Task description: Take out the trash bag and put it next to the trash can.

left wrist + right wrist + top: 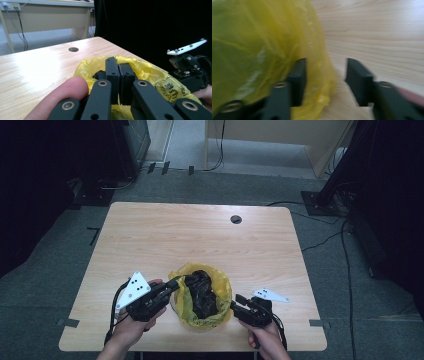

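Observation:
A yellow plastic bag (223, 290) with crumpled black material (202, 292) inside sits near the front edge of the wooden table (200, 235). My left gripper (175, 284) is at the bag's left rim. In the left gripper view its jaws are pressed together over the yellow bag (147, 71), so my left gripper (119, 66) is shut on the rim. My right gripper (235, 304) is at the bag's right side. In the right gripper view my right gripper (327, 65) is open, with the edge of the yellow bag (262, 37) lying between its jaws.
A round cable hole (236, 219) is near the table's far edge. Past the table, cables run over the grey floor (325, 235), dark stands rise at both sides, and a wooden desk (280, 135) stands at the back.

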`<state>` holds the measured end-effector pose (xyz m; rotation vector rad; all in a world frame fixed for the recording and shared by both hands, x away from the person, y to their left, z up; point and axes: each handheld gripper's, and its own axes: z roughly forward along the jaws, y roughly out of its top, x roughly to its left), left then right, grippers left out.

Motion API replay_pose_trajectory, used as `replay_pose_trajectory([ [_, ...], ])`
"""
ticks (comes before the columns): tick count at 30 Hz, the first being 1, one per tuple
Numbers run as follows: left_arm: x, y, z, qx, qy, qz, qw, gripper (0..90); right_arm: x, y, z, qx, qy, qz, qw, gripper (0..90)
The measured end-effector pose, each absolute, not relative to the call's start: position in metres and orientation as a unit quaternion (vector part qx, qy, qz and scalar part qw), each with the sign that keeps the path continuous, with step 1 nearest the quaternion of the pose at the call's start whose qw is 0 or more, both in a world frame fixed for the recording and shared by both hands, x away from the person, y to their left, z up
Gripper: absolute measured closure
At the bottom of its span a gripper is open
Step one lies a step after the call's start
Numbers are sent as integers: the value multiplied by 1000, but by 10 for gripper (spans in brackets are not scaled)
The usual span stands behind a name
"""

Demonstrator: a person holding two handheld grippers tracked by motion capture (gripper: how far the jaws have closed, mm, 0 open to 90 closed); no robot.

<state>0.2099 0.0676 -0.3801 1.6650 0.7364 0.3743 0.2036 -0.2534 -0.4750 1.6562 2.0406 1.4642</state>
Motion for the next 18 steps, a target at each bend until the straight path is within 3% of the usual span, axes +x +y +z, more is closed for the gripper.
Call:
replay_pose_trajectory([
  [2, 210, 68, -380, 717, 317, 161, 599, 886, 204, -254, -475, 542, 673, 500, 50, 837],
  [4, 209, 67, -380, 718, 317, 161, 599, 887, 204, -255, -472, 535, 668, 514, 48, 900],
  [14, 208, 65, -379, 716, 314, 144, 607, 888, 194, -256, -417, 503, 634, 579, 98, 900],
  [18, 207, 62, -379, 716, 310, 141, 609, 889, 190, -247, -398, 482, 624, 607, 98, 900],
])
